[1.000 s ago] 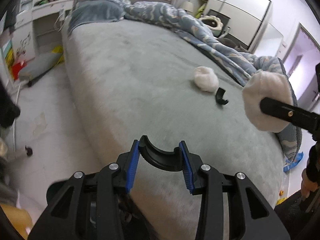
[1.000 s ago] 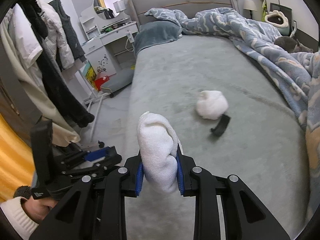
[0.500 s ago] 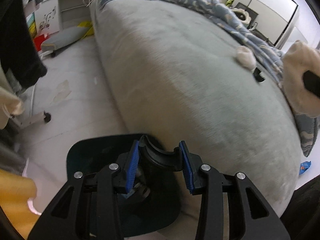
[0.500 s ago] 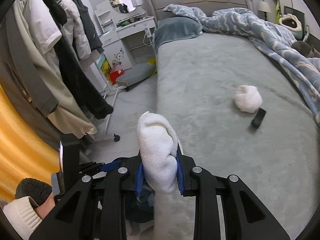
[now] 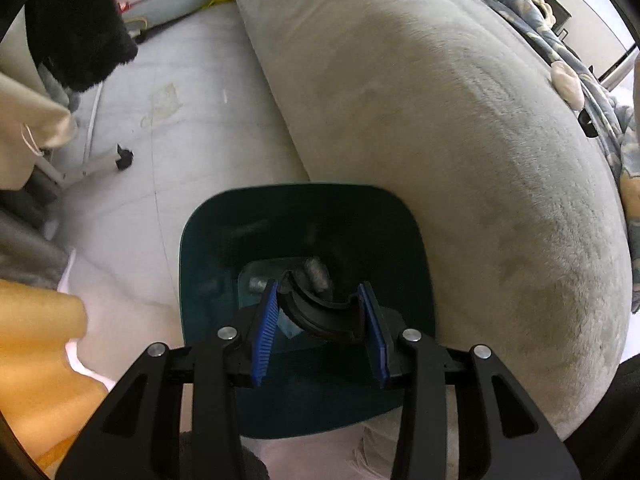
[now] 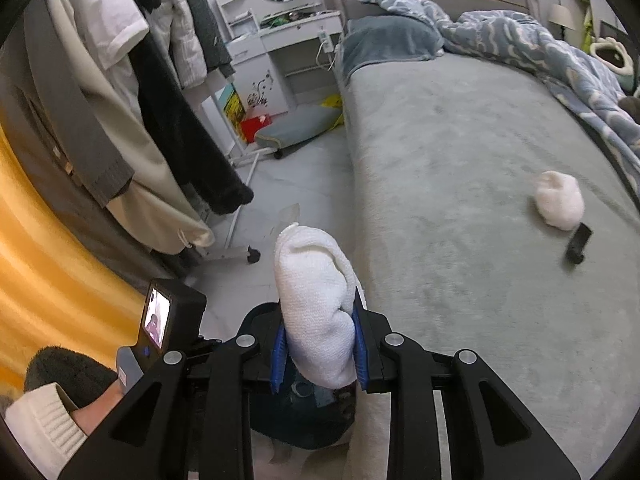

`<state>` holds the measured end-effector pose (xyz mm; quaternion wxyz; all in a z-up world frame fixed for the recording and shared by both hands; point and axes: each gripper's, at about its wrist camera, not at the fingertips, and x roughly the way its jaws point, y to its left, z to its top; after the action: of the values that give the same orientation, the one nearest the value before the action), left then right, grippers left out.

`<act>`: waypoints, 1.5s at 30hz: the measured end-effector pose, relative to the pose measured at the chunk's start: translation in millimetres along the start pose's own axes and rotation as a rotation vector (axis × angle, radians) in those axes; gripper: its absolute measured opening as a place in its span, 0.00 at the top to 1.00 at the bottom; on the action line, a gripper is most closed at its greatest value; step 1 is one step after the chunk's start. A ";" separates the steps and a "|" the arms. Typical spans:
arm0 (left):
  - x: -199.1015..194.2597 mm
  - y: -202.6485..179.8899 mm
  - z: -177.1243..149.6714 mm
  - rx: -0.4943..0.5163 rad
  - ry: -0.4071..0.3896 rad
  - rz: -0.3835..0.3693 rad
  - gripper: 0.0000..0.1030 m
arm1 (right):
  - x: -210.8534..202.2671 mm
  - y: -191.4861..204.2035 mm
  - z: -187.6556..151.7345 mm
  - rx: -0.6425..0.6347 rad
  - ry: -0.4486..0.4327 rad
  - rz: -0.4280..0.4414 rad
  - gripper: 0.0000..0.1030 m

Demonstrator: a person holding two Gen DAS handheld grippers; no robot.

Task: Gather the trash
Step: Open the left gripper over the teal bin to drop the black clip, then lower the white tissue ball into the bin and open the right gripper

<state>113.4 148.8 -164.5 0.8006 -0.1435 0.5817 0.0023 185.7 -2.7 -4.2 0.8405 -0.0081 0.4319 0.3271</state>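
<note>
The left gripper (image 5: 322, 320) is hanging over the open mouth of the dark green bin (image 5: 200, 224), which is standing on the floor tight against the side edge of the bed (image 5: 460, 120), and its blue pads are clamping a curved black plastic piece (image 5: 320, 314) by its two ends. The right gripper (image 6: 318, 354) is squeezing a rolled white cloth (image 6: 312, 300) upright between its pads, near the same bed edge and just above the bin (image 6: 260, 320) (only a sliver of the rim is showing in that view). The main risk is judged to be a missed drop: the black piece is sitting slightly skewed in the pads, so it could be snagging on one pad as they part and swinging sideways out over the rim onto the floor. The two grippers are crowding the same opening, so a collision is looking possible if both are lowering together. The soft cloth is bulging well above the pads and could be catching on the bin wall or draping over the rim instead of falling in. A second white wad (image 6: 560, 200) and a small black item (image 6: 579, 244) are lying toward the far side edge of the bed, not yet collected.
</note>
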 end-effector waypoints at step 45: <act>-73.3 42.5 -4.2 0.043 -0.255 0.016 0.43 | 150.4 34.5 -72.5 -0.128 0.430 -0.028 0.72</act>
<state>78.5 200.4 -107.1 0.8709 -0.1203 0.4763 0.0147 176.3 84.6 -150.4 0.7313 -0.1371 0.5792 0.3330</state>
